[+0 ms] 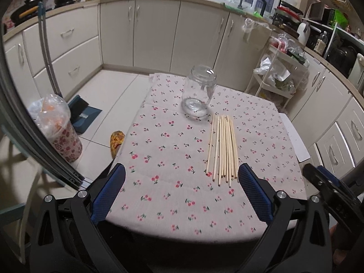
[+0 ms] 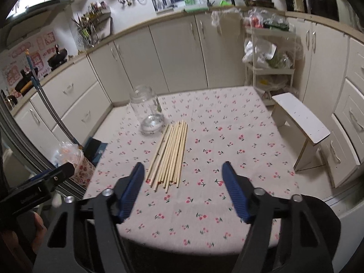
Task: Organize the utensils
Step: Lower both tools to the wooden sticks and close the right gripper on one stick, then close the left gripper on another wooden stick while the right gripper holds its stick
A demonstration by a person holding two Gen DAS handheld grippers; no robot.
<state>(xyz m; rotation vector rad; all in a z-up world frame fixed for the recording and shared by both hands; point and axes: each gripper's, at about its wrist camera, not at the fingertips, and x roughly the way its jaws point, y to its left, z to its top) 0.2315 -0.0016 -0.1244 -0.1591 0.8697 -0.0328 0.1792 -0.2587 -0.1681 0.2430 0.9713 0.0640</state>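
Note:
Several pale wooden chopsticks (image 1: 221,149) (image 2: 169,153) lie side by side on the cherry-print tablecloth (image 1: 173,150) (image 2: 227,141). Just beyond their far ends an empty clear glass jar (image 1: 198,91) (image 2: 147,111) stands upright. My left gripper (image 1: 182,173) hovers open over the near part of the table, its right finger beside the chopsticks' near ends. My right gripper (image 2: 183,170) is open too, nothing between its blue pads (image 2: 235,191), with the chopstick ends just ahead of its left finger.
A white stool (image 2: 300,125) stands off the table's right side, with a white cart of bags (image 2: 269,56) behind it. Left of the table on the floor are a lined floral bin (image 1: 61,132), a blue dustpan (image 1: 83,116) and a patterned slipper (image 1: 116,140). Cabinets ring the room.

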